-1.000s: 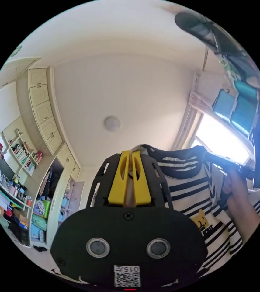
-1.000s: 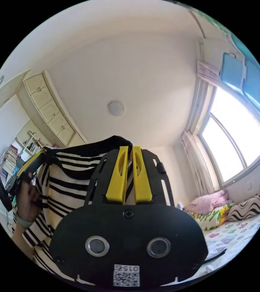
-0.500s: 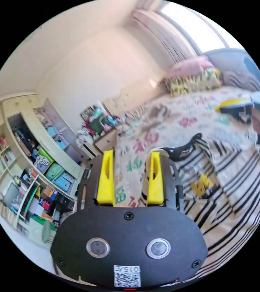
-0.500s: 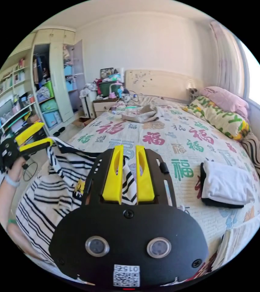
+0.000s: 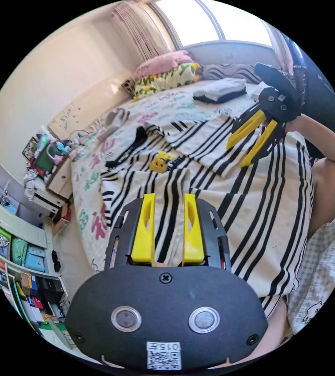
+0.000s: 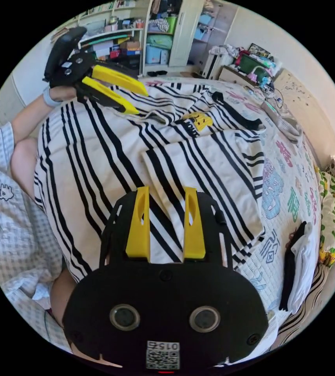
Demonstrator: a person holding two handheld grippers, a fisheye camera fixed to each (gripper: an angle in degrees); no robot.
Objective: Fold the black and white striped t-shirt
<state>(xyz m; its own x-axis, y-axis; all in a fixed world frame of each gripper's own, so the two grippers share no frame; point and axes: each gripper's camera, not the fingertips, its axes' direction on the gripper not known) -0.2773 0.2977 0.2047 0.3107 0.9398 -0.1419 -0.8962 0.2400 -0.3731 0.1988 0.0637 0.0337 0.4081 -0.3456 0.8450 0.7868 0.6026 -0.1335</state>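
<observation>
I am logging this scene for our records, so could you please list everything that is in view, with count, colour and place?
Striped t-shirt: one, black and white, spread on the bed, yellow print near its collar.
Bed: one, pale cover with coloured characters.
Folded clothes: one stack, white and black, on the bed beside the t-shirt.
Pillows: two, pink and yellow-green patterned, by the window.
Shelves: one cluttered unit beyond the bed.
Nightstand: one, pale wood, cluttered, beside the bed.
Person's sleeve: one, checked.
Left tool: yellow jaws apart, over the t-shirt.
Right tool: yellow jaws apart, over the t-shirt.
</observation>
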